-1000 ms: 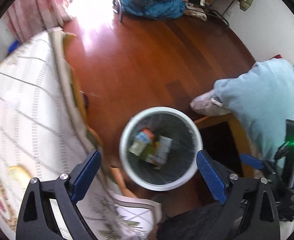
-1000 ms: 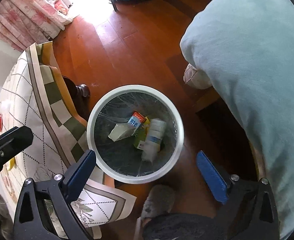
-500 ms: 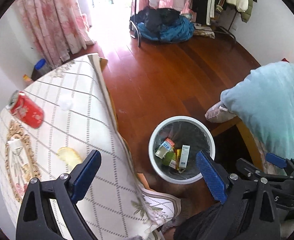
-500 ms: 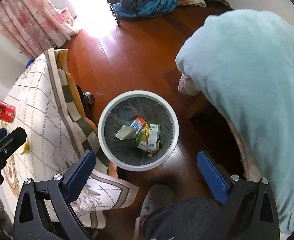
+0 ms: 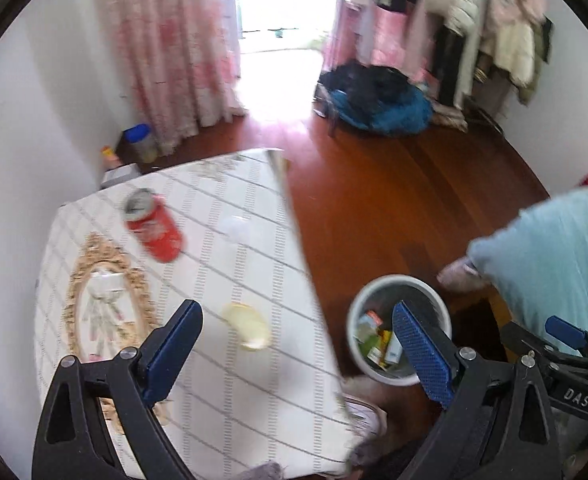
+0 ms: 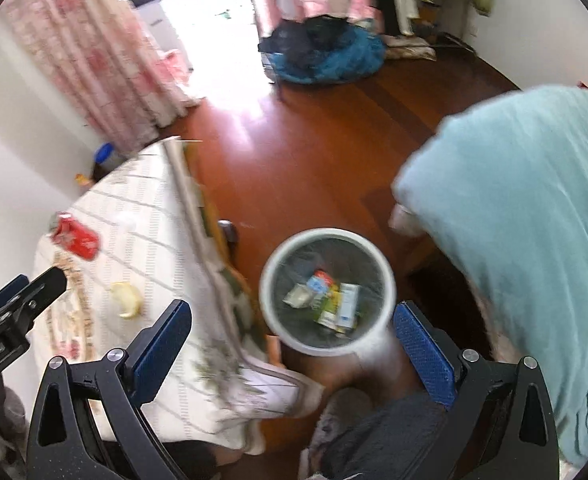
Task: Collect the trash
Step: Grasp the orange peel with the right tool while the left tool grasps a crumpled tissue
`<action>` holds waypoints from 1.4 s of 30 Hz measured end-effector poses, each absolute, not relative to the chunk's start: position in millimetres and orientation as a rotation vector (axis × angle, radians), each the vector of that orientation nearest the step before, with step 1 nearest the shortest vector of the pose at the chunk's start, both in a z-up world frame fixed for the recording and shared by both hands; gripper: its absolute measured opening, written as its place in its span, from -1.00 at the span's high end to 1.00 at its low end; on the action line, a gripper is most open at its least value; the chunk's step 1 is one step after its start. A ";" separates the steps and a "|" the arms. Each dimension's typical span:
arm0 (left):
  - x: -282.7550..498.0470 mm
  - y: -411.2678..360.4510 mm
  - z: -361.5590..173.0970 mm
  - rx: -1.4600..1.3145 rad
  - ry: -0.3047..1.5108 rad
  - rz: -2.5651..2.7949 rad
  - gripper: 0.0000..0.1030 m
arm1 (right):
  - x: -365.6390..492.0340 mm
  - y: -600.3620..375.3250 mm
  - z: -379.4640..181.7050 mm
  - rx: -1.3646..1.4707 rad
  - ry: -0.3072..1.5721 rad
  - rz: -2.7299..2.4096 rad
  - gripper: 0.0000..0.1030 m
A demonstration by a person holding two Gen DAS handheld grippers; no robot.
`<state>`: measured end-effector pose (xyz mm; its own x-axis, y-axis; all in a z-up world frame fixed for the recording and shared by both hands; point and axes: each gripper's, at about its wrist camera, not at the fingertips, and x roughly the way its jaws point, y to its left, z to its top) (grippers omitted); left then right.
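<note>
Now, through the left wrist camera, we see our left gripper with its blue fingers spread wide and empty above the counter, which wears a white lined cloth. A red can lies on its side toward the counter's far edge, a crumpled white scrap sits close to the right edge, and a pale yellow peel rests nearer us, between the fingers in view. Beyond the right edge, on the wooden floor, stands the white bin, holding cartons.

Through the right wrist camera, our right gripper is likewise released, holding nothing, hanging over the bin with the cartons inside. The can and peel lie on the counter to the left, and a light blue cover fills the right side.
</note>
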<state>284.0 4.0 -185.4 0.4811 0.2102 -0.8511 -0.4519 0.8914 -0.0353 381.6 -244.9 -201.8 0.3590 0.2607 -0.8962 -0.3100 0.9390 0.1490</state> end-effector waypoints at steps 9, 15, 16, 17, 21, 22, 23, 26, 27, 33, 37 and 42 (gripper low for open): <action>211.5 135.8 -231.4 -0.351 1.041 0.721 -0.89 | 364.6 -109.5 -220.3 -0.143 1.180 0.567 -0.99; 172.7 196.3 -285.0 -0.430 1.109 0.855 -0.89 | 356.7 -31.8 -279.7 -0.223 1.262 0.634 -0.99; 169.5 204.1 -295.4 -0.442 1.123 0.866 -0.89 | 355.2 -19.4 -292.2 -0.241 1.280 0.645 -0.99; 167.9 210.7 -302.6 -0.451 1.132 0.871 -0.89 | 353.2 -11.0 -302.7 -0.255 1.293 0.648 -0.99; 168.0 231.9 -326.3 -0.498 1.164 0.859 -0.89 | 351.8 18.4 -344.8 -0.305 1.352 0.637 -0.91; 171.8 237.0 -331.5 -0.505 1.168 0.850 -0.89 | 351.6 23.0 -353.3 -0.314 1.364 0.639 -0.65; 174.4 242.6 -333.5 -0.503 1.168 0.844 -0.89 | 351.7 27.5 -363.0 -0.325 1.374 0.635 -0.48; 193.9 257.4 -343.8 -0.484 1.176 0.815 -0.87 | 350.8 37.1 -383.7 -0.343 1.403 0.619 -0.16; 199.2 261.9 -346.3 -0.482 1.177 0.805 -0.87 | 348.1 39.6 -381.6 -0.347 1.369 0.618 0.08; 236.1 275.7 -357.1 -0.425 1.172 0.715 -0.83 | 337.8 56.2 -383.3 -0.347 1.353 0.642 0.60; 247.1 277.0 -366.7 -0.406 1.211 0.671 0.29 | 335.8 58.8 -383.0 -0.350 1.346 0.643 0.65; 236.5 266.2 -361.6 -0.398 1.181 0.659 0.32 | 339.4 58.2 -375.6 -0.351 1.344 0.651 0.76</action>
